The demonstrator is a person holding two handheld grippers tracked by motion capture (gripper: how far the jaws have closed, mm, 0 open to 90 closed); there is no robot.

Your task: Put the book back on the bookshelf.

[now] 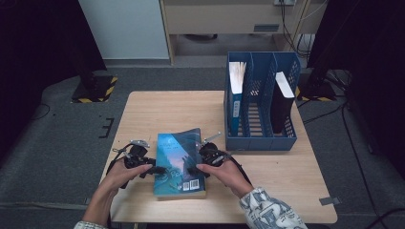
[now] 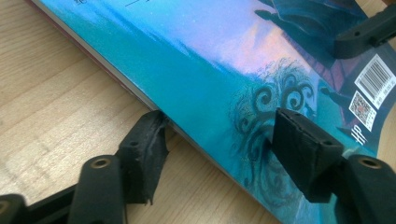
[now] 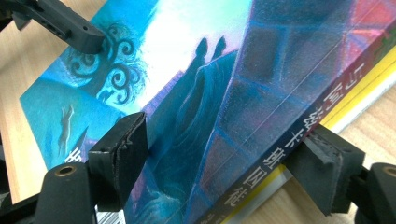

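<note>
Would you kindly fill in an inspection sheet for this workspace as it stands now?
Surface: wooden table, bare apart from the items below.
Job's things: blue book lying flat, back cover up, near the front edge.
Clutter: blue file rack at the right, holding two upright books.
Grippers: left gripper straddles the book's edge; right gripper straddles its spine; grip uncertain.
Cables: several on the floor at the right.
Surroundings: grey carpet, hazard-striped stand base.
</note>
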